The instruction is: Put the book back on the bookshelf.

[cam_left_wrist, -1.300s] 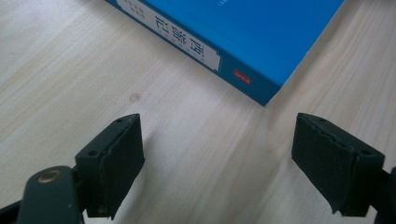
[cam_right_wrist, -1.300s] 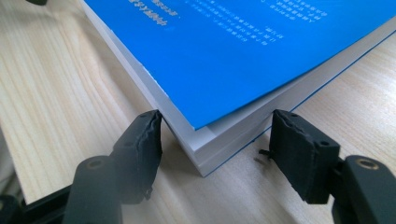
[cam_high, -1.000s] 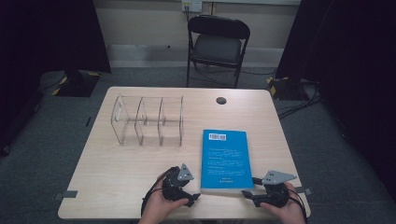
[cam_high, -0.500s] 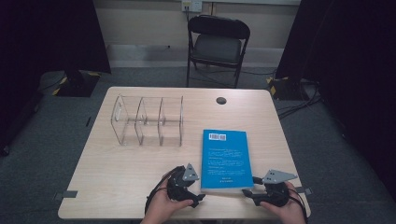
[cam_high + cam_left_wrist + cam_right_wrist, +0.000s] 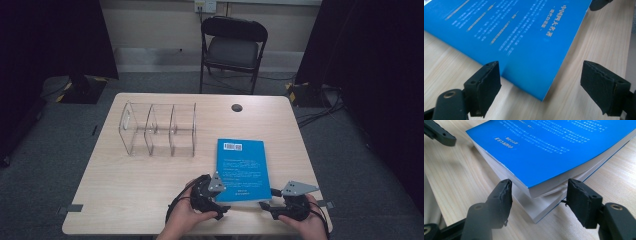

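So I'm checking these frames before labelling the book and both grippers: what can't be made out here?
- Print on the flat blue paperback book: too small in the high view, blurred in the left gripper view.
- Book's far end: cut off by the top edge in both gripper views.
- Left gripper, right gripper: jaws apart around the near corners; contact cannot be told.
- Clear three-slot acrylic organiser: contents too faint to judge in the high view.
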